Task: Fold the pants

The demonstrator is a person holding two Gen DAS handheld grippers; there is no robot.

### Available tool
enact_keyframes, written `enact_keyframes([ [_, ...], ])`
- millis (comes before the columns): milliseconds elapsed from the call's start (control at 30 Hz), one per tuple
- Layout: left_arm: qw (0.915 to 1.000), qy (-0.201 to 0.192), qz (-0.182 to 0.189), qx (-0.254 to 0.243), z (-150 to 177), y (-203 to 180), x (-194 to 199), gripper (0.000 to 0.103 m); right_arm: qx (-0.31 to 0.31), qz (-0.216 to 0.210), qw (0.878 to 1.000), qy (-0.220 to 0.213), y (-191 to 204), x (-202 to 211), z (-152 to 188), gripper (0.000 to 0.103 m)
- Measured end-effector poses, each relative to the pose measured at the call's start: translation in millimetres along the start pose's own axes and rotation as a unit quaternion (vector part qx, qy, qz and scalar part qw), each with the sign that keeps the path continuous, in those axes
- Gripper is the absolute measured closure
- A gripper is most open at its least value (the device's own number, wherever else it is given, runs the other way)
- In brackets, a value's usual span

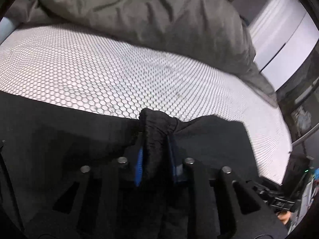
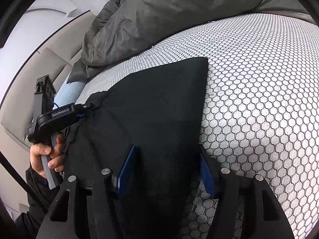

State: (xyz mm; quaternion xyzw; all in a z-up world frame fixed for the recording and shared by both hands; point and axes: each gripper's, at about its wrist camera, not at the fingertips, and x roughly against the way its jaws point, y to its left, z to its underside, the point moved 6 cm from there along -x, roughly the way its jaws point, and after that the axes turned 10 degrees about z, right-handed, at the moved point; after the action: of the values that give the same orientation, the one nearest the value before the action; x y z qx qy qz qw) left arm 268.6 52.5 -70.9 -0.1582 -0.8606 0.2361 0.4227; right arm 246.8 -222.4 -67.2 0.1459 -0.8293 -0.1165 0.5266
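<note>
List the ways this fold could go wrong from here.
1. The left hand-held gripper pinches only a small bunch of the black pants at their edge; a pull could slip it free.
2. The right hand-held gripper stands open astride the fabric, so that side may drag and skew the fold.
3. The grey duvet lies heaped close behind on the honeycomb mattress cover, which may crowd the fold.
</note>
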Motion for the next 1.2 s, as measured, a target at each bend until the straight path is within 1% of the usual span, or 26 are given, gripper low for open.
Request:
enact_keyframes([
  [67,0.9997,-0.022,-0.013,0.005,-4.2,3.9,11.4,0.090,-0.003,0.004,1.000,-0.003,-3.0,5.5,3.0,0.041],
  [100,0.9996,-0.021,-0.017,0.009,-6.1,8.7,10.3,0.088,-0.003,0.004,1.000,-0.003,-4.4,7.0,4.0,0.041],
  [133,0.9996,-0.011,-0.019,0.018,-5.0,15.3,6.1,0.087,-0.003,0.003,1.000,-0.003,-4.7,7.8,4.4,0.040],
  [167,0.9991,0.003,-0.024,0.034,-1.2,24.8,-3.2,0.082,-0.002,0.003,1.000,-0.003,-5.0,7.9,4.6,0.040],
  [200,0.9985,0.009,-0.030,0.045,-0.1,32.1,-5.4,0.074,-0.002,0.004,1.000,-0.003,-5.2,7.8,4.4,0.040],
  [233,0.9977,0.011,-0.035,0.057,1.0,35.9,-6.1,0.070,-0.002,0.005,1.000,-0.003,-5.2,8.4,4.7,0.040],
  [300,0.9972,0.000,-0.026,0.071,-1.9,36.6,3.7,0.069,-0.001,0.010,1.000,-0.005,-4.8,11.3,5.3,0.040],
  [333,0.9970,-0.007,-0.032,0.070,-3.6,36.0,11.7,0.069,-0.001,0.012,1.000,-0.007,-5.2,12.9,5.3,0.040],
  [367,0.9963,-0.028,-0.049,0.065,-6.7,34.6,25.7,0.069,-0.001,0.013,1.000,-0.009,-7.2,15.6,6.8,0.040],
  [400,0.9955,-0.046,-0.054,0.063,-8.3,34.0,36.9,0.065,-0.003,0.013,1.000,-0.012,-9.4,19.9,8.0,0.040],
  [433,0.9949,-0.060,-0.055,0.060,-8.8,28.5,47.5,0.062,-0.005,0.016,1.000,-0.017,-12.5,24.9,9.1,0.039],
  [500,0.9956,-0.070,-0.047,0.042,-0.5,9.5,66.0,0.051,-0.011,0.018,0.999,-0.024,-16.8,31.4,8.6,0.038],
  [533,0.9962,-0.069,-0.042,0.034,2.9,1.1,68.3,0.047,-0.016,0.018,0.999,-0.027,-20.2,35.5,9.7,0.038],
  [600,0.9977,-0.063,-0.027,0.004,19.1,-28.6,71.9,0.032,-0.026,0.014,0.999,-0.031,-26.0,44.2,13.2,0.038],
  [667,0.9985,-0.045,-0.005,-0.031,38.1,-62.1,64.3,0.027,-0.028,0.014,0.999,-0.035,-28.1,50.0,16.0,0.038],
  [700,0.9982,-0.023,0.008,-0.056,52.6,-80.0,54.4,0.026,-0.027,0.014,0.999,-0.037,-28.0,53.8,18.2,0.038],
  [767,0.9955,0.021,0.017,-0.091,77.8,-101.3,36.3,0.025,-0.029,0.009,0.999,-0.040,-28.3,60.8,24.9,0.038],
  [833,0.9923,0.048,0.001,-0.114,96.9,-112.4,16.6,0.025,-0.038,-0.006,0.998,-0.042,-25.4,69.2,36.8,0.038],
  [900,0.9884,0.063,-0.016,-0.138,109.8,-115.6,3.9,0.025,-0.047,-0.027,0.997,-0.049,-19.9,79.1,55.3,0.038],
  [933,0.9872,0.065,-0.021,-0.144,108.9,-116.5,-1.1,0.025,-0.053,-0.037,0.997,-0.050,-17.2,81.4,63.9,0.038],
  [967,0.9851,0.069,-0.028,-0.155,111.6,-116.1,-5.9,0.025,-0.059,-0.047,0.996,-0.048,-14.5,83.0,72.6,0.038],
  [1033,0.9837,0.070,-0.030,-0.163,114.4,-118.4,-11.5,0.025,-0.061,-0.081,0.994,-0.034,-1.7,84.5,93.8,0.038],
  [1100,0.9822,0.068,-0.032,-0.172,118.4,-118.7,-10.7,0.025,-0.056,-0.089,0.994,-0.031,9.4,91.8,108.2,0.047],
  [1167,0.9803,0.069,-0.034,-0.182,122.7,-120.0,-5.3,0.025,-0.063,-0.097,0.993,-0.036,13.2,99.0,116.1,0.050],
  [1200,0.9803,0.070,-0.032,-0.182,124.4,-119.8,-3.0,0.025,-0.073,-0.100,0.991,-0.043,12.8,101.6,118.6,0.056],
])
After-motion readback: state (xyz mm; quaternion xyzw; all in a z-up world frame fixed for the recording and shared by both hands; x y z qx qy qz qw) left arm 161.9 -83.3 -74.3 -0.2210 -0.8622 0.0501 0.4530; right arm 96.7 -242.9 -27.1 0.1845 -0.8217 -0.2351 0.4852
